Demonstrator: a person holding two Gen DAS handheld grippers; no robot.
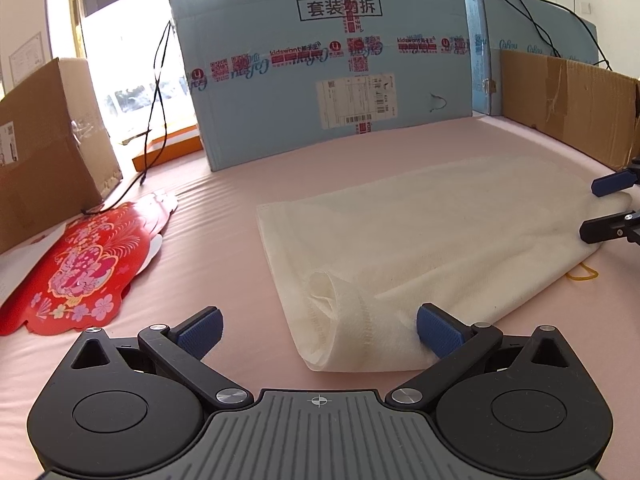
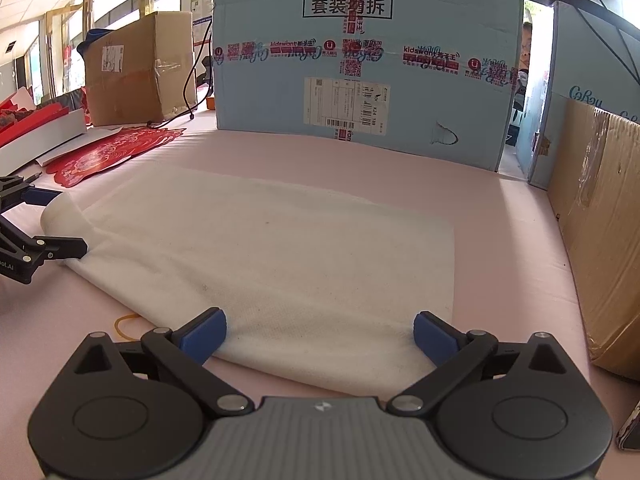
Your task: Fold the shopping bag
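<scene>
A pink worktop (image 1: 360,168) carries a tall light-blue carton (image 1: 320,64) with red tape and a shipping label at the back. Brown cardboard boxes (image 2: 140,68) stand at both sides. A red paper cutout (image 1: 84,268) lies left; a yellow rubber band (image 2: 126,326) lies near.

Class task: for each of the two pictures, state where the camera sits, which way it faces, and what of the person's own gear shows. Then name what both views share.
Left wrist: sits on the left gripper, low over the pink surface, facing the blue box; its open jaws flank the white bag at a rolled corner; the right gripper shows at the right edge.
Right wrist: sits on the right gripper, open at the bag's near edge, facing the same box; the left gripper shows at left.
Shared: bag, box, red paper cutout, yellow rubber band.
</scene>
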